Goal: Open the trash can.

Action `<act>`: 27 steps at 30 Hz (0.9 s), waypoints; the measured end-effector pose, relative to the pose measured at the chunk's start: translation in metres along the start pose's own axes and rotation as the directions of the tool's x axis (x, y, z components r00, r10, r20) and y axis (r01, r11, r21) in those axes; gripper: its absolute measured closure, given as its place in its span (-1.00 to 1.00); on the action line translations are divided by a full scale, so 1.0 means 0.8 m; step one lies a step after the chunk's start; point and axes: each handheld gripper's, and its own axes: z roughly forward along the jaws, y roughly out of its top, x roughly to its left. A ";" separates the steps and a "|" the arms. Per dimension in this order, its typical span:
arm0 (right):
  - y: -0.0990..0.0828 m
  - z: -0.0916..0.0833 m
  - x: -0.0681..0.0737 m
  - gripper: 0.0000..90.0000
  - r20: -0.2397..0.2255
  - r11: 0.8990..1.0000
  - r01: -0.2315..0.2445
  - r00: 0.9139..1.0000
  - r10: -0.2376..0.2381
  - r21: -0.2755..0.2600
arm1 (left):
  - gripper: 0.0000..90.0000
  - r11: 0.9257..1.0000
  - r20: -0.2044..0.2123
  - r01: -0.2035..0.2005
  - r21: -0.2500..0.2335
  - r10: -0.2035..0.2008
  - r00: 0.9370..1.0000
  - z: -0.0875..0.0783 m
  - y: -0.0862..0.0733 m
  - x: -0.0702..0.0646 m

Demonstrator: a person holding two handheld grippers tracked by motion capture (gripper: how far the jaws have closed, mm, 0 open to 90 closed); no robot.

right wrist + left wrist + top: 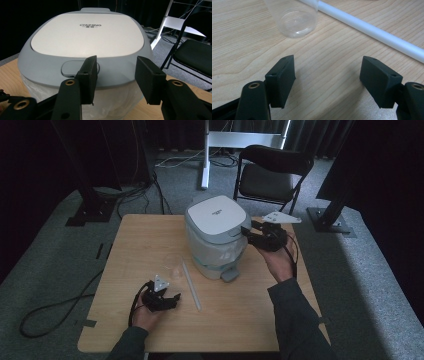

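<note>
Grey and white plastic bin (216, 236) sits toward the far middle of the wooden tabletop (140, 245), lid down, with a white liner bag showing under the rim and a foot pedal (230, 275) sticking out at the near side. The right tongs (248, 234) are up against the bin's right side, right at the lid's rim. In the right gripper view the two black jaws stand a bit apart in front of the rim, one of them over the little oval push tab (70, 68), and nothing's actually pinched between them. Whether the pads touch the plastic, can't tell.

The left tongs (172, 301) are parked low over the tabletop near the front left, jaws spread wide with just bare wood between them. Just past them there's a clear plastic cup (293, 18), and beside it a long white tube (372, 32) lying flat on the wood, angled away. Cup and tube sit between the left tongs and the bin.
</note>
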 end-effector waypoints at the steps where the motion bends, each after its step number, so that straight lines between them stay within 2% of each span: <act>1: 0.001 0.001 0.001 0.14 -0.001 1.000 -0.002 1.000 0.002 0.001 | -0.37 1.000 0.000 0.000 0.000 0.000 1.000 0.000 0.000 0.000; 12: 0.008 0.011 0.008 0.18 -0.007 1.000 0.009 1.000 -0.009 0.008 | -0.37 1.000 0.000 -0.001 0.000 0.001 1.000 0.000 0.000 0.000; 23: 0.004 0.011 0.003 0.22 -0.042 1.000 -0.010 0.999 0.011 0.004 | -0.37 1.000 0.001 -0.002 0.000 0.002 1.000 0.000 0.000 0.000; 27: 0.004 0.010 0.008 0.30 -0.025 1.000 0.009 1.000 -0.009 0.005 | -0.37 1.000 0.001 -0.002 0.000 0.002 1.000 0.000 0.000 0.000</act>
